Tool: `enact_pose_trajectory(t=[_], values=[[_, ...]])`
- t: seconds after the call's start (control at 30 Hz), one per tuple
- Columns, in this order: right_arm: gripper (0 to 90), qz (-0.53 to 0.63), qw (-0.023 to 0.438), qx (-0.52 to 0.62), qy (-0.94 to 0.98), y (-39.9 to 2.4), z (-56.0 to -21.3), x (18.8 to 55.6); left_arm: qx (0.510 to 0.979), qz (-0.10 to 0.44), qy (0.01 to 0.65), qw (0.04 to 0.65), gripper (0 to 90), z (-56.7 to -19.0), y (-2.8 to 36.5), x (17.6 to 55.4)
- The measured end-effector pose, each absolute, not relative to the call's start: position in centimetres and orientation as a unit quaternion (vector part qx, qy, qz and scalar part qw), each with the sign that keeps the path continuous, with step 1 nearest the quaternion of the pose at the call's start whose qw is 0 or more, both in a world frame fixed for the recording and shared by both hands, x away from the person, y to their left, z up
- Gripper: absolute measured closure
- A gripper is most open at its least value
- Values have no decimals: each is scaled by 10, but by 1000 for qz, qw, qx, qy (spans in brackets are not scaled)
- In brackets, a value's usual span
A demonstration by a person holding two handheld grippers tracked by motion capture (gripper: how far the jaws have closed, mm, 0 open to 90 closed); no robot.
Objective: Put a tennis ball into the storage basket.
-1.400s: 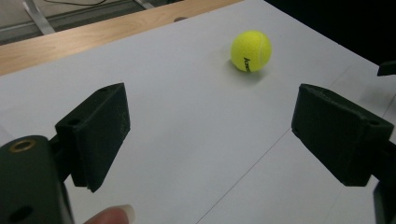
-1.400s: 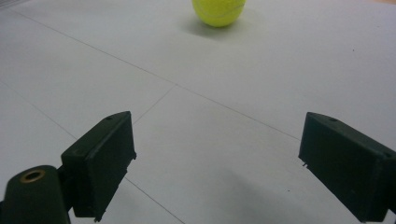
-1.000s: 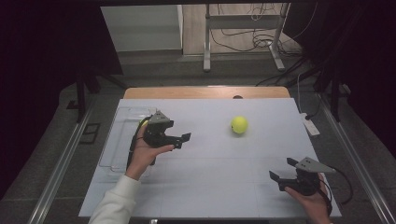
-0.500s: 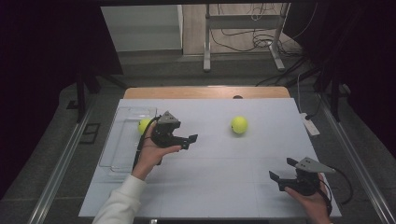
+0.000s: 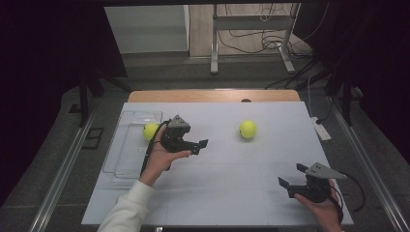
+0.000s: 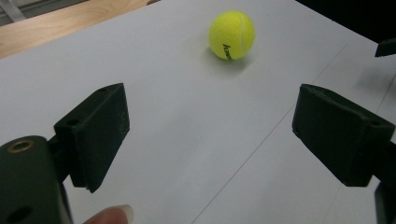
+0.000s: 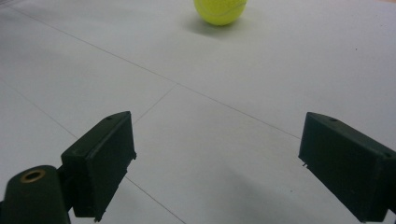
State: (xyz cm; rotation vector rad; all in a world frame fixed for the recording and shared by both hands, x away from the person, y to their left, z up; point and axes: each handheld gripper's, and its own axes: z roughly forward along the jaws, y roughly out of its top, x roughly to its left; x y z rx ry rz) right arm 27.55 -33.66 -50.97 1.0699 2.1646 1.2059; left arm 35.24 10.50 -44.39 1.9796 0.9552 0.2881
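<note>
Two yellow tennis balls are in the high view. One ball (image 5: 150, 130) lies in a clear plastic tray (image 5: 121, 162) at the left, the other ball (image 5: 248, 129) sits on the white mat right of centre. My left gripper (image 5: 200, 146) hovers just right of the tray, open and empty, pointing toward the loose ball (image 6: 231, 35); its own view shows both jaws wide apart (image 6: 210, 100). My right gripper (image 5: 291, 175) is near the front right corner, open and empty (image 7: 215, 121), with the same ball (image 7: 220, 10) far ahead of it.
The white mat (image 5: 227, 193) covers the table, and a strip of bare wood (image 5: 193, 95) shows at the back edge. A small white device (image 5: 320, 129) lies at the mat's right edge. Metal stand legs (image 5: 212, 53) and cables stand behind the table.
My left gripper has drifted a little to the right, away from the tray, so the ball in the tray shows more fully. The right gripper has stayed put.
</note>
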Motion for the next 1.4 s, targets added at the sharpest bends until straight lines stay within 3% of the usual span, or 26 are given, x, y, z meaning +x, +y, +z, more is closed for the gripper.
enact_pose_trajectory(t=[1.4], values=[[106,436,215,385,784,-334,-510,276,814,96,379,430,119,-445,71,380]])
